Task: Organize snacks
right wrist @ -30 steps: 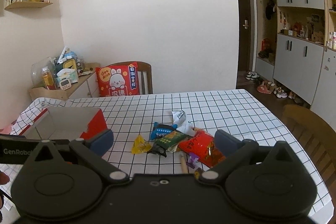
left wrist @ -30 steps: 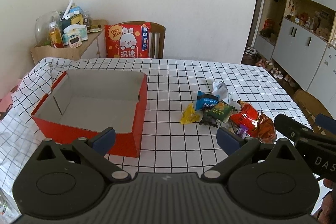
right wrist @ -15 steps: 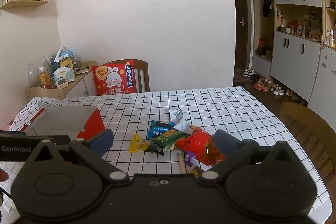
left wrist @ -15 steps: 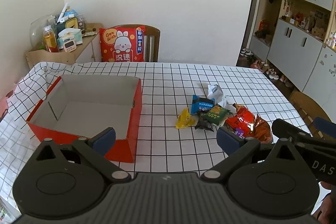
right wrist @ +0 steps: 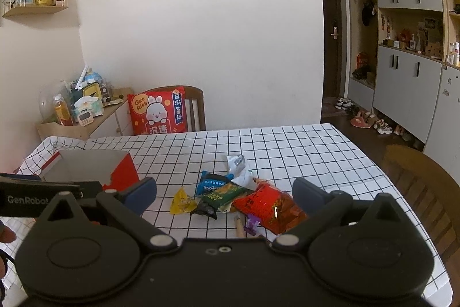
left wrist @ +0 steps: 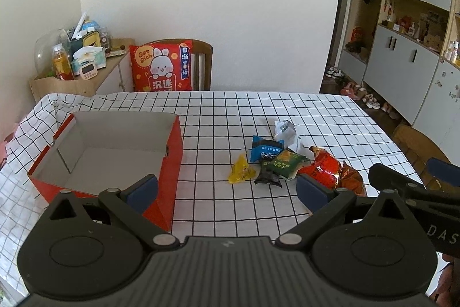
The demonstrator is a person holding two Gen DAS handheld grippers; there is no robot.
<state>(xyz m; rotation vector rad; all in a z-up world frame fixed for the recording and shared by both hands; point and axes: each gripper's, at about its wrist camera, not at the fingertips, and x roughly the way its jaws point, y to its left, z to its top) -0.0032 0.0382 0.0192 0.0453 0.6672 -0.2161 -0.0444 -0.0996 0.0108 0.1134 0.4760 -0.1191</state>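
- Left wrist view: the left gripper (left wrist: 227, 189) hangs above the near edge of the table (left wrist: 330, 117), its two blue-padded fingers (left wrist: 143, 189) spread wide apart with nothing between them.
- A red box (left wrist: 172, 160) with a pale inside sits open on the left part of the checked cloth, nothing visible in it.
- The snacks lie in a loose heap right of the box and well apart from it: a yellow packet (left wrist: 241, 169) nearest the box, a blue packet (left wrist: 265, 151) just beyond it, a green packet (left wrist: 286, 162) lying over a black packet (left wrist: 267, 177), a clear wrapper (left wrist: 284, 131) farthest away, and a red bag (left wrist: 326, 170) at the right end.
- The right gripper's arm enters at the right edge, near the red bag.
- Beyond the table's far edge, a red cushion (left wrist: 161, 66) leans on a wooden chair (left wrist: 202, 62).
- Right wrist view: the right gripper (right wrist: 224, 190) hovers over the near side of the table (right wrist: 316, 151), fingers held wide apart and gripping nothing.
- The heap lies straight ahead between the fingers: yellow packet (right wrist: 181, 202), blue packet (right wrist: 212, 181), green packet (right wrist: 222, 193), clear wrapper (right wrist: 238, 166), red bag (right wrist: 273, 206).
- A small purple wrapper (right wrist: 250, 223) and a tan stick (right wrist: 239, 226) lie at the near side of the red bag.
- The red box (right wrist: 122, 173) stands far left, partly hidden by the left gripper's body.
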